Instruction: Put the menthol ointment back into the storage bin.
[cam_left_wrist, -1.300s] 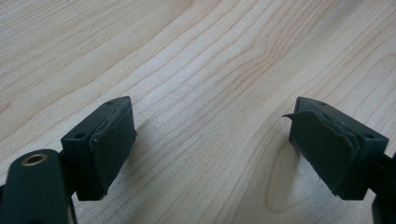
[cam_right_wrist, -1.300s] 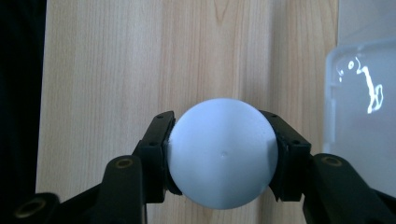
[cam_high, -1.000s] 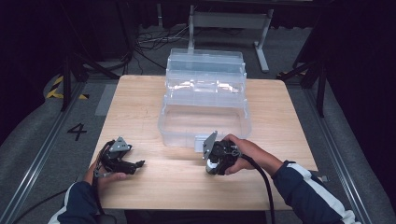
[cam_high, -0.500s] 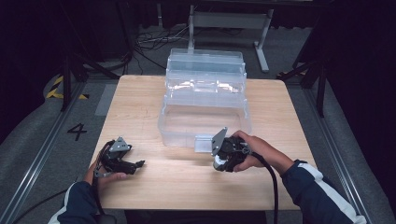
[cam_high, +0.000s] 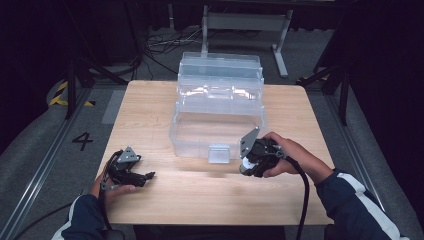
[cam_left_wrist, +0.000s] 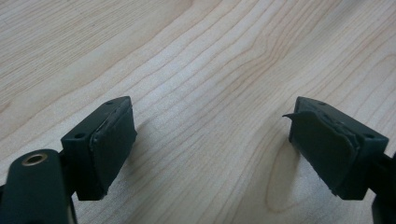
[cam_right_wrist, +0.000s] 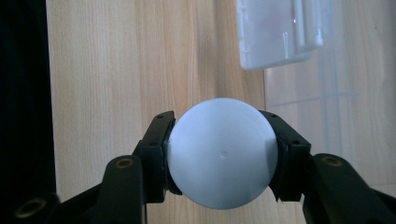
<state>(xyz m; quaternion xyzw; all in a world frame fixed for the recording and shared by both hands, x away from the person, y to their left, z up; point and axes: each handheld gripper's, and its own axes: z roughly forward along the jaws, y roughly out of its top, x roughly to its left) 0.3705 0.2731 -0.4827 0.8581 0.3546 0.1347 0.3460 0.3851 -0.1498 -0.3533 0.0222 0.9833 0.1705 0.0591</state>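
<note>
The white ball (cam_right_wrist: 221, 154) sits squeezed between the two black jaws of my right claw (cam_right_wrist: 221, 156), one pad pressed to each side of it, so that claw is closed on the ball and carries it clear of the wood. In the high view the ball shows as a pale round spot (cam_high: 246, 164) at the tip of that claw (cam_high: 248, 162), which my right hand (cam_high: 282, 155) holds tipped over on its side, the grey plate on top slanting up toward the box. Just beyond the jaws lies the front latch (cam_right_wrist: 275, 32) of the clear plastic box (cam_high: 218, 107), pale and blurred at the top of the right gripper view, with the see-through wall of the box running down beside it. From above, the box stands open past my claw, its tiers stepped back and its lowest tray nearest me, the latch (cam_high: 218, 153) a little to the left of the jaw tips and close to them. Everything rests on the wooden table (cam_high: 150, 110). Well away to the left, near the table's front edge, my left claw (cam_high: 142, 176) lies low over the wood in my left hand (cam_high: 116, 187). Its jaws stand wide apart (cam_left_wrist: 212, 144) with nothing between them but bare grain.
</note>
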